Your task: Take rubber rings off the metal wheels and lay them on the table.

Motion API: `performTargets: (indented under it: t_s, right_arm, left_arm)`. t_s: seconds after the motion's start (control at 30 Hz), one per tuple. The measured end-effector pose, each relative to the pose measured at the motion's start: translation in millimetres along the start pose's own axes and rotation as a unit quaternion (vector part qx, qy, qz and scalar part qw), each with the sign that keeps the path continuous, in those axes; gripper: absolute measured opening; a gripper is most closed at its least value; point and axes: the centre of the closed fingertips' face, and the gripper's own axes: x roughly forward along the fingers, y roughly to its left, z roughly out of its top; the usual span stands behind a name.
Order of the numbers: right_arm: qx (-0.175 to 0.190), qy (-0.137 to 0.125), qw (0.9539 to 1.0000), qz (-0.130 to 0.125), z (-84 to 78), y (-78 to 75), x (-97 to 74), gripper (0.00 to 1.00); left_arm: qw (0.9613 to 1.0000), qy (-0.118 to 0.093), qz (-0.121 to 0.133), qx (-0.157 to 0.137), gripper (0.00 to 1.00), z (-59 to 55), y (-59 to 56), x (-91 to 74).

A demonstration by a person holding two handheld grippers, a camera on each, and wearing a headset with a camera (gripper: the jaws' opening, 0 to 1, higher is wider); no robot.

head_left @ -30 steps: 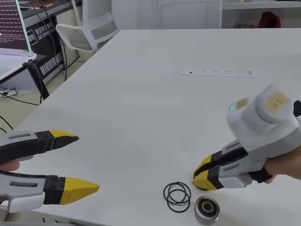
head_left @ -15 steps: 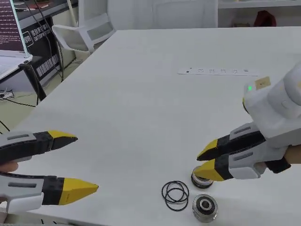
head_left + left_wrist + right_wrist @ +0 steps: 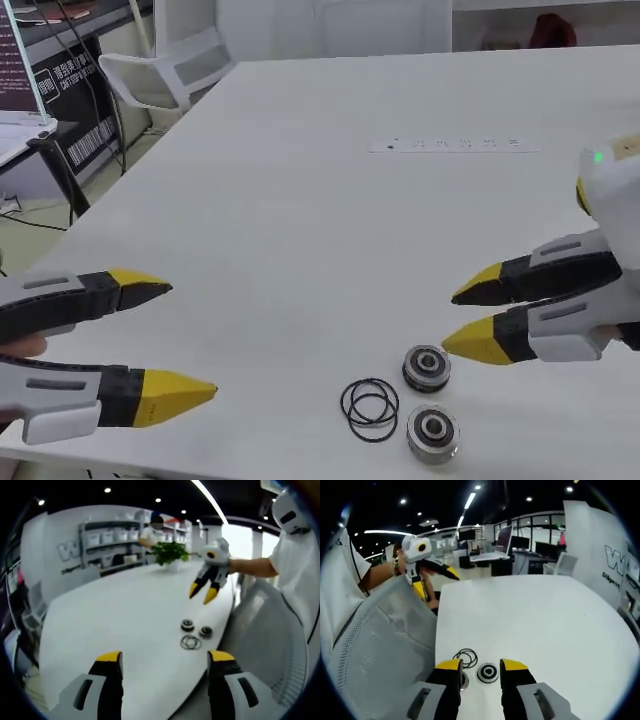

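Note:
Two metal wheels lie flat near the front edge of the white table. Just left of them is a small heap of loose black rubber rings. My right gripper hovers open, a little above and to the right of the farther wheel, with nothing between its jaws. Far to the left my left gripper is held wide open and empty. The right gripper view has the rings and one wheel just beyond its own tips. The left gripper view looks across at the wheels and rings.
A flush socket strip is set into the tabletop farther back. A white chair stands off the far left corner. A mesh chair sits close to the table's front edge, which runs just below the wheels.
My right gripper has opened, risen and drawn back to the right, uncovering a second wheel on the table beside the rings. The left gripper has stayed put.

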Motion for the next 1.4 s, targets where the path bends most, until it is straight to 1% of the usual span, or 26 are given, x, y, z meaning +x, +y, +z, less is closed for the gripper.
performTargets:
  t_s: [0.07,0.13,0.17,0.23,0.3,0.33,0.37,0.5,0.7,0.8,0.93,1.03,1.2,1.27,1.3,1.4]
  right_arm:
    - [0.014,-0.012,0.9998,-0.008,-2.6,-4.5,-3.4,0.29]
    - [0.028,-0.019,0.9990,-0.028,-8.0,-11.9,-5.0,0.29]
    - [0.034,-0.022,0.9986,-0.033,-10.6,-14.2,-5.5,0.29]
    - [0.053,-0.030,0.9974,-0.040,-16.8,-17.6,-5.7,0.29]
    - [0.069,-0.036,0.9959,-0.046,-23.2,-21.0,-5.2,0.29]
    - [0.074,-0.037,0.9955,-0.047,-26.1,-21.9,-4.8,0.29]
    - [0.082,-0.038,0.9947,-0.048,-30.3,-22.6,-3.7,0.29]
    - [0.095,-0.030,0.9936,-0.052,-42.8,-22.6,0.2,0.29]
    - [0.108,-0.025,0.9926,-0.049,-53.4,-18.0,5.8,0.29]
    - [0.111,-0.023,0.9924,-0.047,-56.3,-16.4,8.9,0.29]
    - [0.110,-0.017,0.9929,-0.042,-60.2,-13.6,13.6,0.29]
    - [0.110,-0.016,0.9931,-0.039,-60.8,-12.9,15.5,0.29]
    - [0.108,-0.013,0.9935,-0.034,-61.3,-11.6,19.9,0.29]
    - [0.106,-0.010,0.9938,-0.032,-62.7,-11.0,22.0,0.28]
    - [0.105,-0.007,0.9940,-0.030,-63.7,-10.5,23.7,0.28]
    - [0.101,-0.003,0.9945,-0.027,-65.3,-9.6,26.2,0.28]
  left_arm:
    - [1.0000,0.000,-0.002,0.003,0.69,1.9,0.5,1.2]
    - [1.0000,-0.002,-0.002,0.005,0.69,4.6,1.3,2.1]
    - [1.0000,-0.007,-0.003,0.006,0.69,7.2,1.9,3.0]
    - [0.9999,-0.008,-0.005,0.007,0.69,10.7,2.6,5.8]
    - [0.9998,-0.007,-0.012,0.016,0.69,14.3,1.5,9.3]
    - [0.9997,-0.007,-0.013,0.018,0.69,15.2,1.2,10.1]
    - [0.9996,-0.008,-0.015,0.022,0.69,18.4,1.0,12.4]
    - [0.9987,-0.018,-0.024,0.042,0.69,32.7,-1.4,21.0]
    - [0.9964,-0.025,-0.043,0.069,0.69,50.5,-7.9,38.3]
    - [0.9947,-0.029,-0.052,0.083,0.69,60.0,-12.1,50.1]
    - [0.9909,-0.034,-0.073,0.108,0.68,72.7,-21.9,70.6]
    - [0.9878,-0.030,-0.091,0.123,0.68,75.9,-29.8,83.9]
    - [0.9835,-0.029,-0.114,0.137,0.66,79.7,-40.4,105.2]
    - [0.9822,-0.026,-0.122,0.140,0.65,78.9,-43.9,112.3]
    - [0.9808,-0.022,-0.129,0.144,0.65,77.3,-47.7,117.5]
    - [0.9783,-0.023,-0.142,0.150,0.65,75.8,-55.4,128.3]
